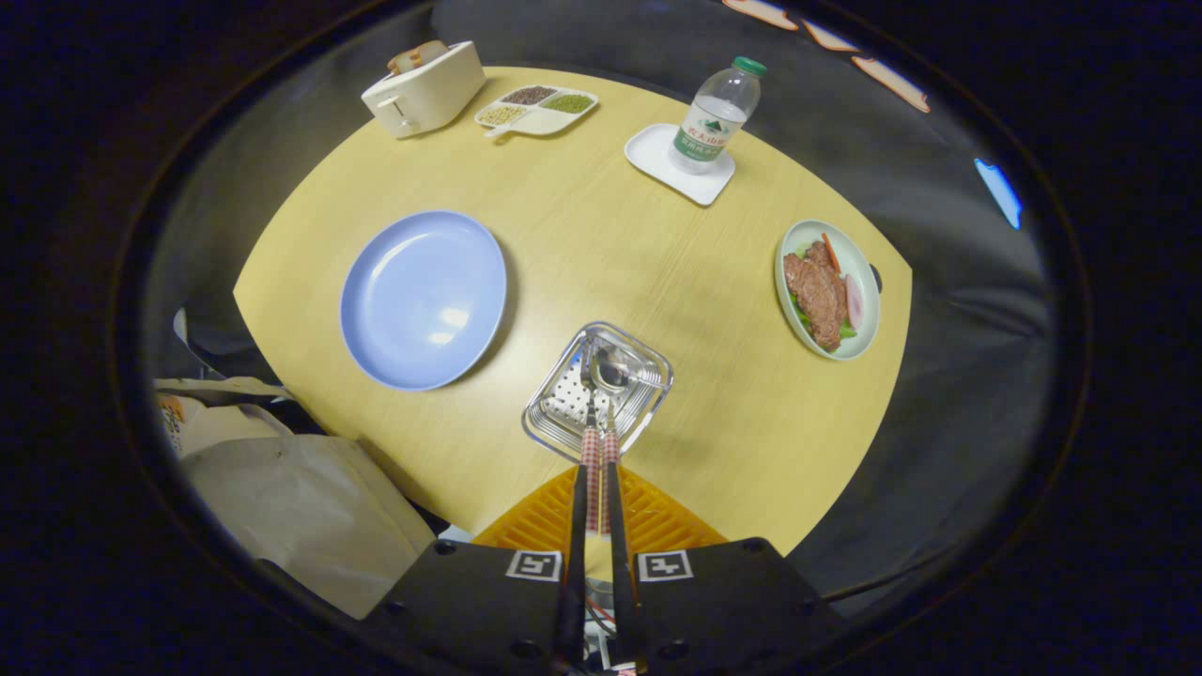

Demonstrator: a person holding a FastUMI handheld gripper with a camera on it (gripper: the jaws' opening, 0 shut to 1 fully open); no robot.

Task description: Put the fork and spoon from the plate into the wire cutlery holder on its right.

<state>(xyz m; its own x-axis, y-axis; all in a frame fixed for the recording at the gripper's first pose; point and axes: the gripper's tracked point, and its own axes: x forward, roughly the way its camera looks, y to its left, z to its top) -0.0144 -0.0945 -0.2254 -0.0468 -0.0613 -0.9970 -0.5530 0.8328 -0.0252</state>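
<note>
One gripper (pixel 598 474) hung over the table (pixel 601 253), its jaws nearly together and clamped on two patterned handles, the fork (pixel 590 441) and spoon (pixel 610 376). Both heads reached down into the one wire holder (pixel 648 371), just ahead of the jaws. One blue plate (pixel 423 299) lay bare to the holder's left. Farther off stood one toaster (pixel 424 86), one divided dish (pixel 537 109) with three kinds of grain, and one bottle (pixel 716 115) on a white tray (pixel 657 160); its label's writing was too small to read. One dish of meat (pixel 828 289) sat at the right.
</note>
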